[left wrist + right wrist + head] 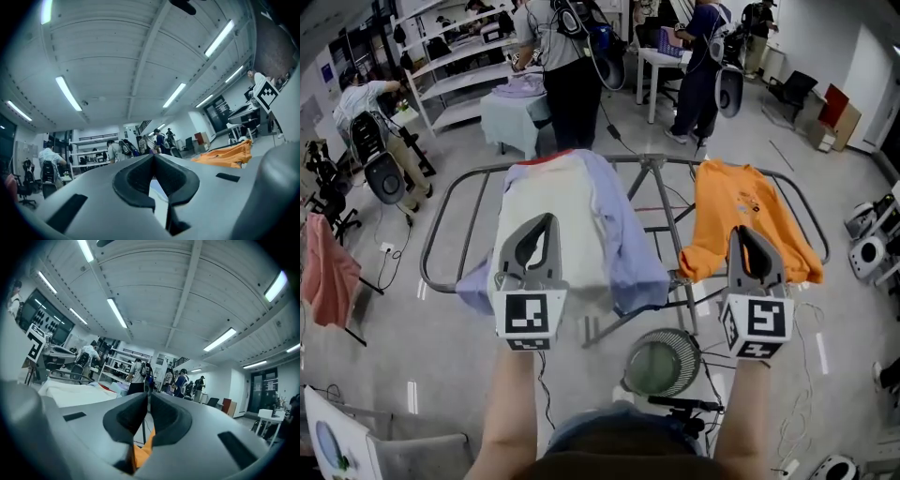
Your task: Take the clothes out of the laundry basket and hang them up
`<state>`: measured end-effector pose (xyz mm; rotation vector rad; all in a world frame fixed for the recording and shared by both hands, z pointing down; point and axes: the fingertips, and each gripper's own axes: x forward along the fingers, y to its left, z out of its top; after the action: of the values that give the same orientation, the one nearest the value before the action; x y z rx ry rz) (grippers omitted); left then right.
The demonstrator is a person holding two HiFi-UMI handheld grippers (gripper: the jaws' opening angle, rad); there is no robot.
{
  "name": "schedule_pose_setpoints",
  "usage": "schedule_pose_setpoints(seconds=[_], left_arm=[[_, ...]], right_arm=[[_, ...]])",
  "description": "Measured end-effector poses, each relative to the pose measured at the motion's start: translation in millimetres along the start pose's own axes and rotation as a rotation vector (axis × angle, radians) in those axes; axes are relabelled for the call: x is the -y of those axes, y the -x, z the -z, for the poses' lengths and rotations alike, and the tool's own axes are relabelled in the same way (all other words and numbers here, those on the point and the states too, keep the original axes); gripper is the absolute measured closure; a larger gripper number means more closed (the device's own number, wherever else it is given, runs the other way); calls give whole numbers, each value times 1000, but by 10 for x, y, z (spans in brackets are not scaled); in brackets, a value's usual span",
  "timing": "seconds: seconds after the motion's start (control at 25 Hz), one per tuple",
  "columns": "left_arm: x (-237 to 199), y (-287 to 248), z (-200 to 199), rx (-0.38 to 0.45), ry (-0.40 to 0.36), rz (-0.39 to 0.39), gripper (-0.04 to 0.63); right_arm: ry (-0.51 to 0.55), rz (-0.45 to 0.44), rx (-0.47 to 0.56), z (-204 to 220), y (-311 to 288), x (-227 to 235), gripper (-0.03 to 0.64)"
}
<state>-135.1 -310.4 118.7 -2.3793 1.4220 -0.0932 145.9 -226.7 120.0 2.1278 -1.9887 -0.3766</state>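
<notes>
Forearms hold both tools over the drying rack. The left gripper has its jaws shut and empty above the white-and-lavender shirt, whose bunched side could slide off the rails. The mesh basket sits below. The right gripper, closed on nothing, lies just over the orange shirt; a low pull-back could snag it.

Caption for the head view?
Left gripper and right gripper, both shut, before a rack hung with a white shirt and an orange shirt.
</notes>
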Motion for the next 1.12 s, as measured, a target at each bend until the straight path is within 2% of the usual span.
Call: schedule_pose_setpoints(seconds=[0.04,0.44,0.76,0.96,1.12], left_arm=[[27,2,-15,4,-4,20,594],[192,42,-162,79,51,147,594],[288,74,-315,109,8,189,594],[343,144,-459,191,26,218,594],[327,187,-537,219,-4,218,594]], right_arm=[[2,13,1,-23,46,7,614],[114,64,5,-154,453,-45,618],[106,120,-4,-213,700,54,618],[98,150,1,-227,818,108,618],[109,166,-5,-246,902,117,618]])
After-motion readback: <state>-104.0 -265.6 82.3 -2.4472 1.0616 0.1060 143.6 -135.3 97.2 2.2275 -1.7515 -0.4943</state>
